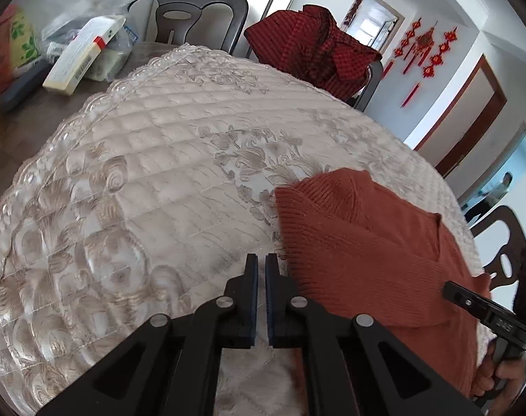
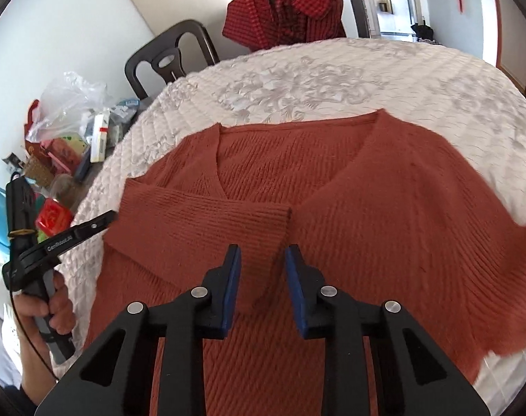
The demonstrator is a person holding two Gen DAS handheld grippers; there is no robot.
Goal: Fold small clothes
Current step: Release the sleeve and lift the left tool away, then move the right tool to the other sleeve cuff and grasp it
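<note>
A rust-orange knit V-neck sweater [image 2: 367, 187] lies flat on the quilted cream table cover [image 2: 297, 76]. Its left sleeve [image 2: 207, 215] is folded across the chest. My right gripper [image 2: 263, 260] is open and empty just above the sweater's middle, near the sleeve cuff. My left gripper [image 1: 261, 263] is nearly shut and empty, over the bare cover just left of the sweater's folded edge [image 1: 349, 242]. The left gripper also shows in the right wrist view [image 2: 100, 220] beside the sweater. The right gripper's side shows in the left wrist view [image 1: 488, 312].
A red checked garment [image 2: 287, 7] hangs on a chair at the table's far side. Boxes, bags and clutter [image 2: 72, 145] crowd the table's left end. Dark chairs [image 2: 169, 59] stand around the table.
</note>
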